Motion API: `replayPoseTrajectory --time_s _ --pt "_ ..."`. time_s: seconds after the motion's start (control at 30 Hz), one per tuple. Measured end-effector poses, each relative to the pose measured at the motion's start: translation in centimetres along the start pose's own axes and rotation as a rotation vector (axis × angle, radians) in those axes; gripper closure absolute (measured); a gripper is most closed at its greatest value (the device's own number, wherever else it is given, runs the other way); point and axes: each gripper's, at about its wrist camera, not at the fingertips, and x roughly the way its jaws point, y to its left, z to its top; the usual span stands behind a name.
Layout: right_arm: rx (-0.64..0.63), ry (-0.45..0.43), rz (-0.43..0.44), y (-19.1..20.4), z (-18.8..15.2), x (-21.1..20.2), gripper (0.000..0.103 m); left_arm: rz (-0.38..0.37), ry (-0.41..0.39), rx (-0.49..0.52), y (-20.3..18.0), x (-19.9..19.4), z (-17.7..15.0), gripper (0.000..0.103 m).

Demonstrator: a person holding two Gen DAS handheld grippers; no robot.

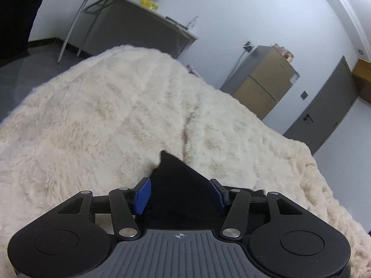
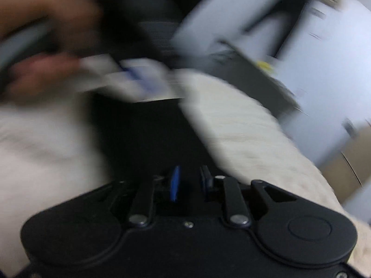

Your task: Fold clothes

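A black garment (image 1: 178, 185) lies on a cream fluffy blanket (image 1: 116, 104), one pointed corner sticking forward. My left gripper (image 1: 180, 193) stands open low over it, the dark cloth filling the space between its blue pads (image 1: 142, 195). The right wrist view is badly blurred. There the black garment (image 2: 143, 134) stretches ahead across the blanket (image 2: 231, 120), and my right gripper (image 2: 190, 181) is over its near end with the jaws drawn close together. Blur hides whether cloth is pinched. A hand (image 2: 46, 69) holds the other gripper (image 2: 132, 76) at the garment's far end.
Beyond the blanket stands a grey table (image 1: 139, 20) with a yellow item (image 1: 148, 3) on it. A tan cabinet (image 1: 266, 81) and a grey door (image 1: 324, 108) stand along the white wall at the right. Dark floor (image 1: 23, 69) shows at the left.
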Motion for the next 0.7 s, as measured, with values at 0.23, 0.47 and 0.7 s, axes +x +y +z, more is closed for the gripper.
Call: replayPoseTrajectory --time_s 0.23,0.47,0.7 --pt "0.224 -0.070 -0.183 -3.3 1.3 -2.0 0.065 0.009 -0.092 -0.076 1.3 -2.4 0.9 0.054" --pt "0.116 -0.031 -0.107 0.5 3.3 3.2 0.098 0.042 -0.229 -0.154 2.9 -6.8 1.9 0.054" --pt "0.195 -0.114 -0.275 -0.9 3.5 0.8 0.051 0.039 -0.245 -0.177 3.3 -7.7 2.0 0.054"
